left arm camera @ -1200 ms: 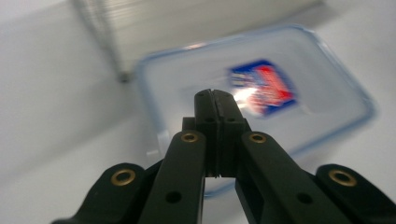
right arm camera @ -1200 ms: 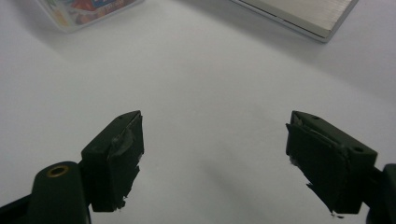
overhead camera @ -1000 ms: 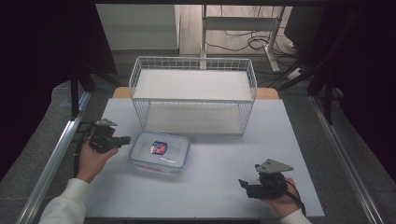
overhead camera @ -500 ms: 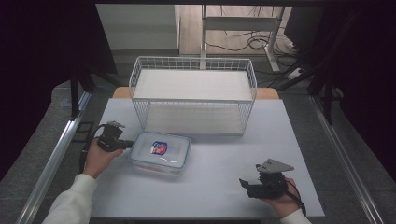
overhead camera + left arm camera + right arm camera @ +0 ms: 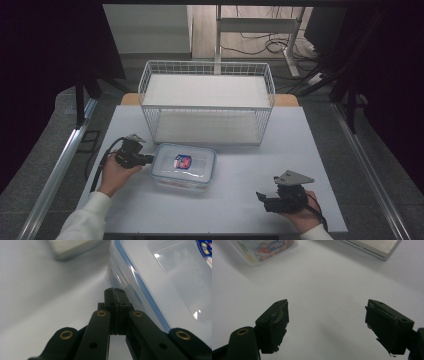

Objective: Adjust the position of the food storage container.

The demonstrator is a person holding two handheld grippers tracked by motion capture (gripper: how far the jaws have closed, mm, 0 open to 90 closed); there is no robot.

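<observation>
A clear plastic food box (image 5: pixel 183 166) with a blue-edged lid and a colourful label lies on the white table, just in front of the wire basket (image 5: pixel 207 102). My left gripper (image 5: pixel 148 159) is shut, its tips right at the box's left side. In the left gripper view the closed jaws (image 5: pixel 115 291) point at the box's (image 5: pixel 160 282) wall below the lid rim; whether they touch it I cannot tell. My right gripper (image 5: pixel 261 196) rests near the table's front right, open with nothing between its fingers (image 5: pixel 273 325), and the box (image 5: pixel 263 248) lies far ahead of it.
The white wire basket stands at the back middle of the table (image 5: pixel 240 150) on a pale board (image 5: pixel 374 246). Metal rails (image 5: pixel 60 165) run along both sides. Bare white surface lies between the box and my right gripper.
My left gripper has moved right, from the table's left edge up to the left side of the box. The right gripper has stayed where it was.
</observation>
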